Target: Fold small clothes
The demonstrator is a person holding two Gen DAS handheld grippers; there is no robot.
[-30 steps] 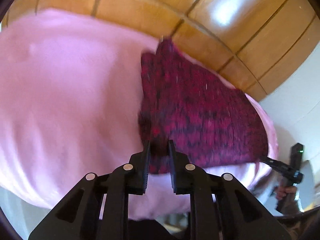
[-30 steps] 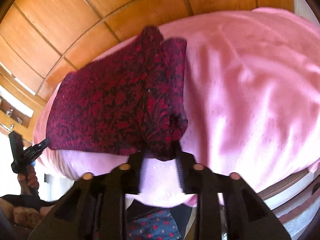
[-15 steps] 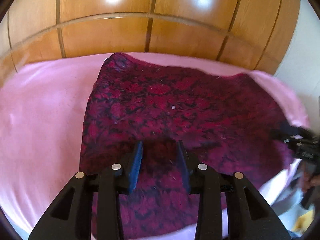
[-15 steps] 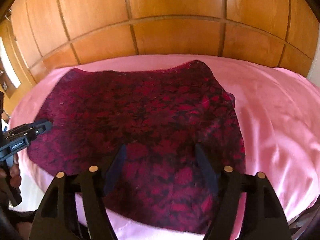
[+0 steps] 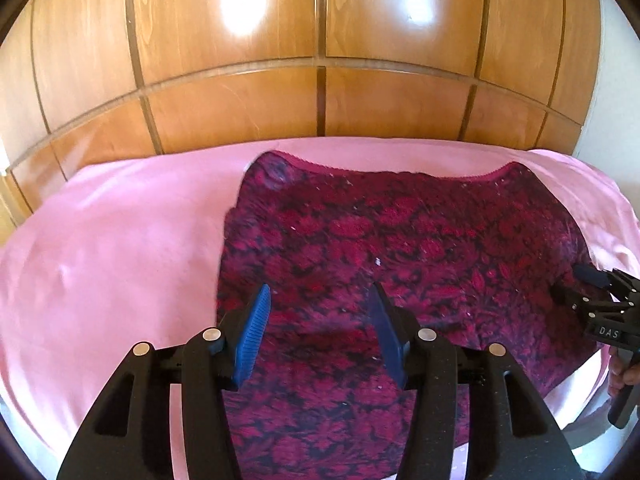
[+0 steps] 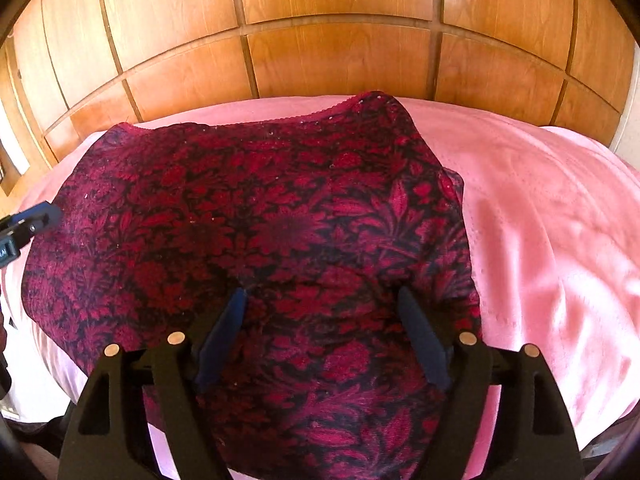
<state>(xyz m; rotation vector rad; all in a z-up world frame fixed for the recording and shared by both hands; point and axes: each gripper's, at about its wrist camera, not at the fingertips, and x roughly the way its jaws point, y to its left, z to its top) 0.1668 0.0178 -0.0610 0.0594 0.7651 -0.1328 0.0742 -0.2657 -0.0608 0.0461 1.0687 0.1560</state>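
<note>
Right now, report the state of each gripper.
Left gripper: fingers opening, holding nothing, above the dark red floral garment.
Right gripper: fingers opening, holding nothing.

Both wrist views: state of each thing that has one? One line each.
Red patterned garment: spread flat on the bed, not yet folded, gripped by neither gripper.
Left gripper: jaws opening, above the garment's near part, nothing pinched between its pads.
Right gripper: jaws opening wide, above the garment, nothing pinched.
Pink bedsheet: laid over the bed, lightly creased, garment on top.
Wooden panelling: behind the bed; no seam or handle settles whether it opens.
</note>
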